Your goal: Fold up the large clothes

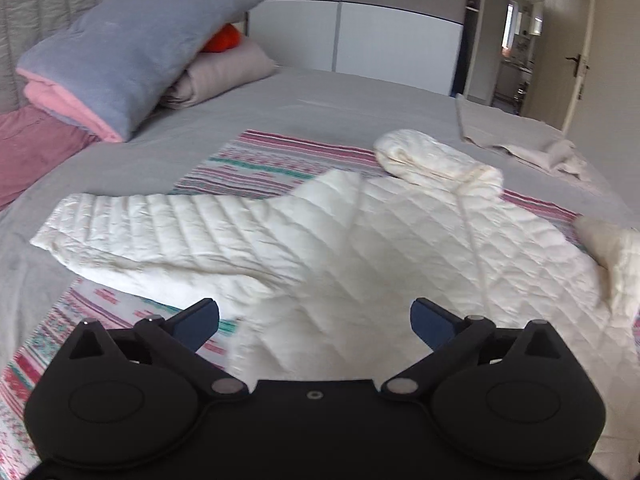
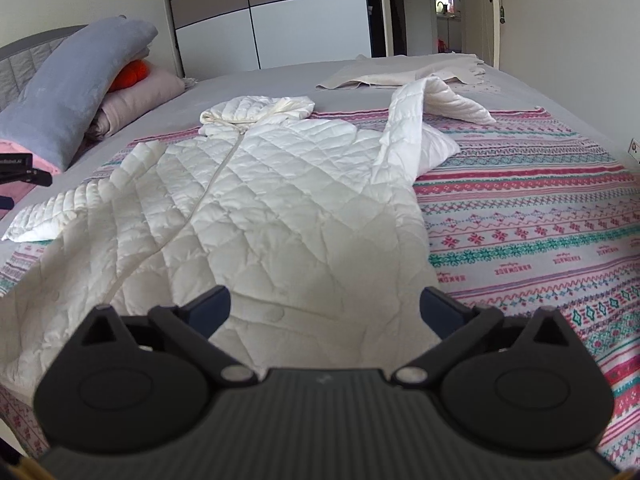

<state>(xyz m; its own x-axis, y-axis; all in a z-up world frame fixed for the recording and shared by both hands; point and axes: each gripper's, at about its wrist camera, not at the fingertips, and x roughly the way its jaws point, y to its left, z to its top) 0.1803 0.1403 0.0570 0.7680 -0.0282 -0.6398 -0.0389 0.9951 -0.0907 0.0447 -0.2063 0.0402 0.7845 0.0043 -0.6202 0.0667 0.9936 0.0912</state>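
A white quilted hooded jacket (image 2: 280, 208) lies front up on a patterned blanket (image 2: 540, 220) on the bed. Its hood (image 2: 256, 114) points to the far side. Its right sleeve (image 2: 424, 120) is bent and partly raised; its left sleeve (image 1: 132, 228) lies stretched out flat to the left. The jacket also shows in the left wrist view (image 1: 360, 260). My left gripper (image 1: 314, 320) is open and empty above the jacket's lower left part. My right gripper (image 2: 324, 308) is open and empty above the jacket's lower hem.
Stacked pillows and folded blankets (image 1: 132, 52) lie at the headboard on the left. A beige cloth (image 2: 400, 70) lies at the bed's far side. A wardrobe (image 2: 280, 12) and an open door (image 2: 492, 4) stand behind the grey sheet (image 1: 320, 100).
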